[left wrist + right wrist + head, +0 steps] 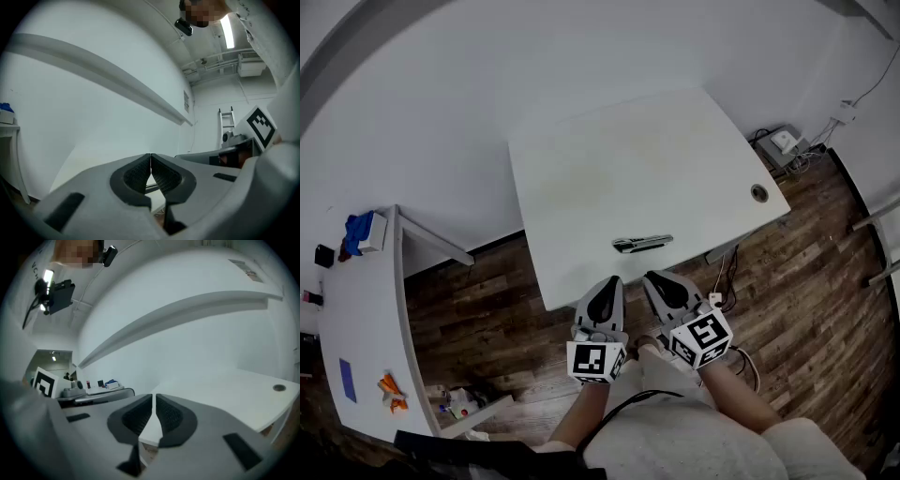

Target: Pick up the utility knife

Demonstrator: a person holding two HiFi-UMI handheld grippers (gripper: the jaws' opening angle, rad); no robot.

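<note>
The utility knife (642, 244), dark grey and silver, lies flat near the front edge of the white table (619, 159). Both grippers hover side by side just in front of that edge, short of the knife and apart from it. My left gripper (612, 279) is shut with nothing in it; its ribbed pads (161, 176) meet at the tips (150, 157). My right gripper (652, 276) is shut and holds nothing either, its jaws (154, 397) pointing over the table's near edge (225, 390). Through the left jaws a dark strip (151, 188) shows, likely the knife.
A round cable hole (758, 193) sits at the table's right corner. Left of me stands a second white desk (361, 319) with blue and orange items. A power strip with cables (783, 142) lies on the wooden floor (487, 319) at the back right.
</note>
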